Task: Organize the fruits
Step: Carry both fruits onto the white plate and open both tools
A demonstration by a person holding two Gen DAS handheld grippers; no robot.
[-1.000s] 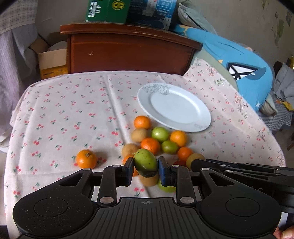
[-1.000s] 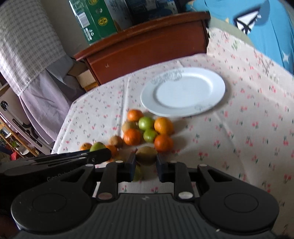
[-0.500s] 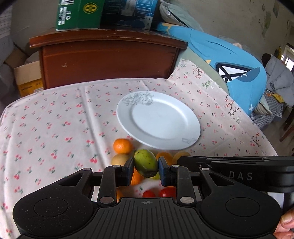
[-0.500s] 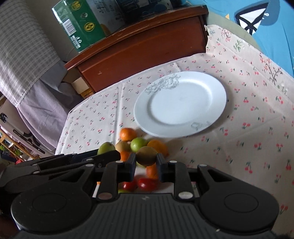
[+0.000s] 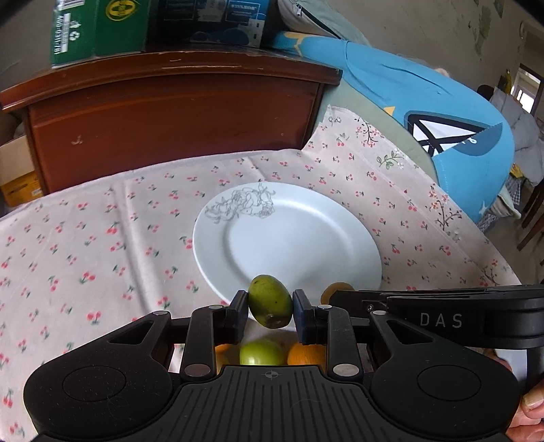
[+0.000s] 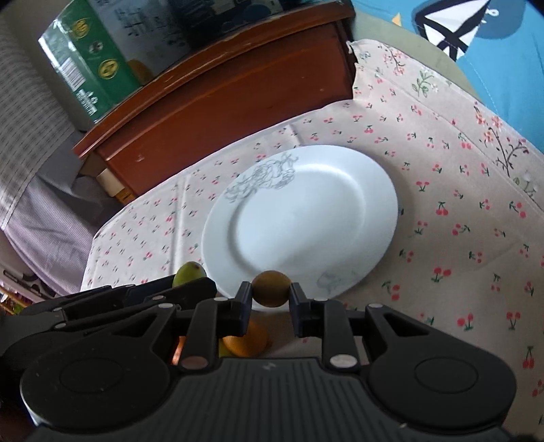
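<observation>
My left gripper (image 5: 269, 307) is shut on a green mango (image 5: 270, 301) and holds it above the near rim of the white plate (image 5: 289, 234). My right gripper (image 6: 271, 295) is shut on a brown round fruit (image 6: 271, 288), also at the plate's (image 6: 302, 217) near rim. The right gripper shows at the right in the left wrist view (image 5: 442, 316), with its brown fruit (image 5: 335, 290) peeking out. The mango also shows in the right wrist view (image 6: 188, 273). Below the grippers lie a green fruit (image 5: 261, 352) and oranges (image 5: 304, 353), partly hidden. The plate is bare.
The table wears a cherry-print cloth (image 5: 102, 244). A dark wooden cabinet (image 5: 170, 112) with boxes (image 5: 98, 27) on top stands behind it. A blue cushion (image 5: 425, 112) lies at the back right. An orange (image 6: 244, 340) sits under the right gripper.
Both grippers have moved forward with their fruit, from over the fruit pile to the plate's near rim. The pile has slipped under the grippers and is mostly out of sight.
</observation>
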